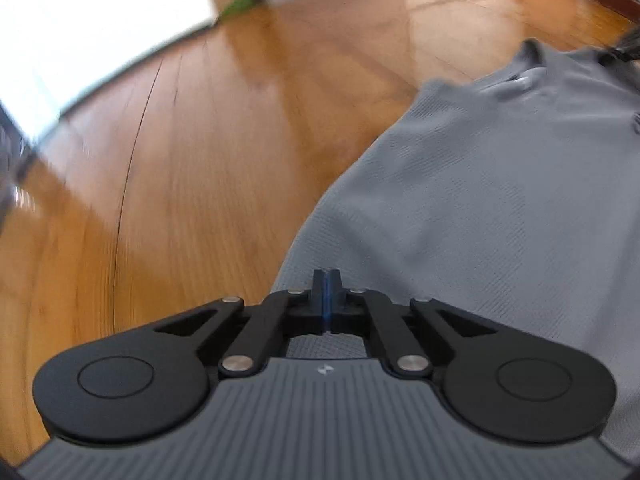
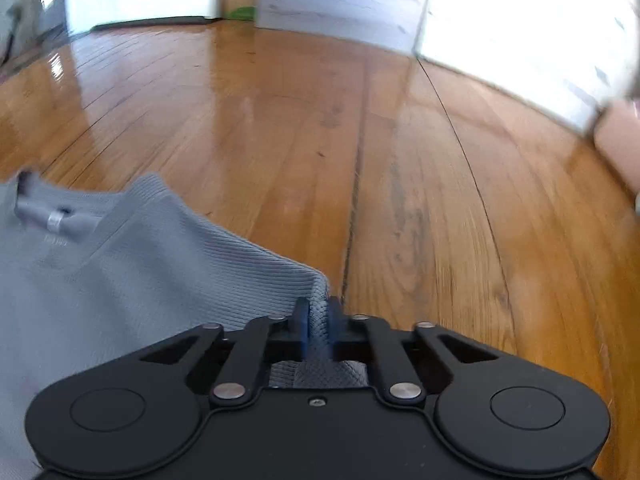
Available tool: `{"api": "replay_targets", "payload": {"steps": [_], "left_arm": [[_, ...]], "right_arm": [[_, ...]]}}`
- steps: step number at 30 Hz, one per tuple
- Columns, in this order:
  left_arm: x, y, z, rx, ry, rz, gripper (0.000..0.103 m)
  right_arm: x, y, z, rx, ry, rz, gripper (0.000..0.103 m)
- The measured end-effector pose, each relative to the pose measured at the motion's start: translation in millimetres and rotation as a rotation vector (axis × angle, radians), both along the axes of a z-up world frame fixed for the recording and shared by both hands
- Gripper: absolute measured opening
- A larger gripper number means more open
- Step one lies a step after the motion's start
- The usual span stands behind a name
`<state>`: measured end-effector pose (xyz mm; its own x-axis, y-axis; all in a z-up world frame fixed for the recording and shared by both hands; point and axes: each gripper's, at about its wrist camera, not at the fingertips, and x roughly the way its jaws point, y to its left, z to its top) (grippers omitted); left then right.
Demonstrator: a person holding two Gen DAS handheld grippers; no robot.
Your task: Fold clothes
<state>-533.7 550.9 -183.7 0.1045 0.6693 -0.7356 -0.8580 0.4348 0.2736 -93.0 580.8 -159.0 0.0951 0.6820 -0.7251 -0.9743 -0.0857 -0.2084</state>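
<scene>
A grey knit shirt (image 1: 500, 200) lies spread on the wooden floor (image 1: 192, 168), its collar and neck label (image 1: 524, 80) at the far end. My left gripper (image 1: 327, 276) is shut low over the shirt near its left edge, jaws pressed together, and no fabric shows between the pads. In the right wrist view the same shirt (image 2: 100, 280) fills the lower left, collar (image 2: 56, 220) far left. My right gripper (image 2: 319, 312) is shut on a bunched fold at the shirt's right edge, which stands up between its fingers.
Bare wooden floor (image 2: 440, 200) stretches ahead to bright white walls or doors. A small green thing (image 2: 242, 12) sits at the far wall. A tan box-like shape (image 2: 620, 140) stands at the right. A dark blurred shape (image 1: 626, 46) lies beyond the collar.
</scene>
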Motion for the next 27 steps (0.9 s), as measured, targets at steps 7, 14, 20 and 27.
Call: {"api": "replay_targets", "payload": {"steps": [7,14,20,27], "left_arm": [[5.2,38.2,-1.7,0.177,0.216,0.064,0.0],[-35.6,57.4,-1.2,-0.043,-0.226,0.175,0.022],[-30.4,46.1,-14.3,-0.078,-0.179,0.077,0.086],[-19.5,52.5,-18.2,-0.103,-0.132,0.043,0.096]], "right_arm": [[13.9,14.2,27.5,0.071,-0.102,-0.153,0.007],[51.0,0.2,42.6,0.07,0.091,-0.315,0.062],[124.5,-47.5,44.6,0.02,0.253,-0.546,0.06],[160.1,-70.0,22.8,-0.047,0.204,-0.617,0.066]]}}
